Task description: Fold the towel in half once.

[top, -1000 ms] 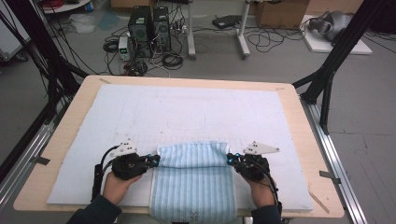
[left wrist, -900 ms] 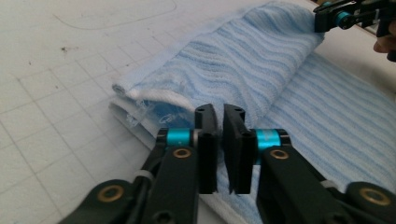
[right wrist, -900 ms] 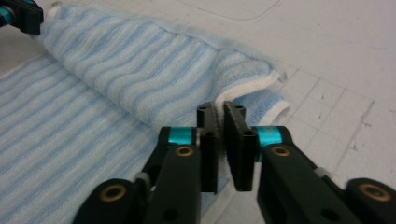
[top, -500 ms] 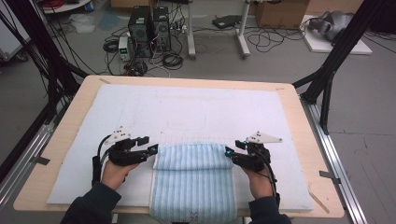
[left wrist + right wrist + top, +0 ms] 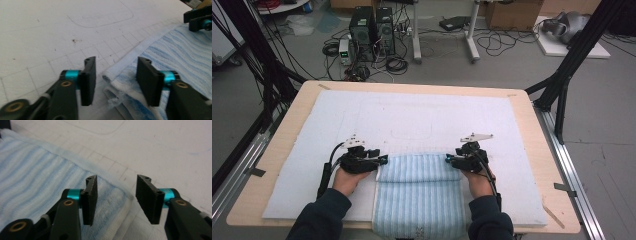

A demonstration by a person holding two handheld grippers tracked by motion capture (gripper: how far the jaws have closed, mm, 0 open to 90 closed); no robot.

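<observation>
No text, label, brand, number or sign can be read anywhere in these views. The blue-and-white striped terry towel [image 5: 418,195] carries a small dark mark on its near hem, at about 6 o'clock on the table in the high view, but it is too small and blurred to make out. The white padded mat [image 5: 412,120] bears only faint drawn lines: a rounded outline toward 12 o'clock and a grid of squares nearer the towel, with no characters among them. The black computer towers [image 5: 372,30] on the floor beyond the table show no legible marking.
</observation>
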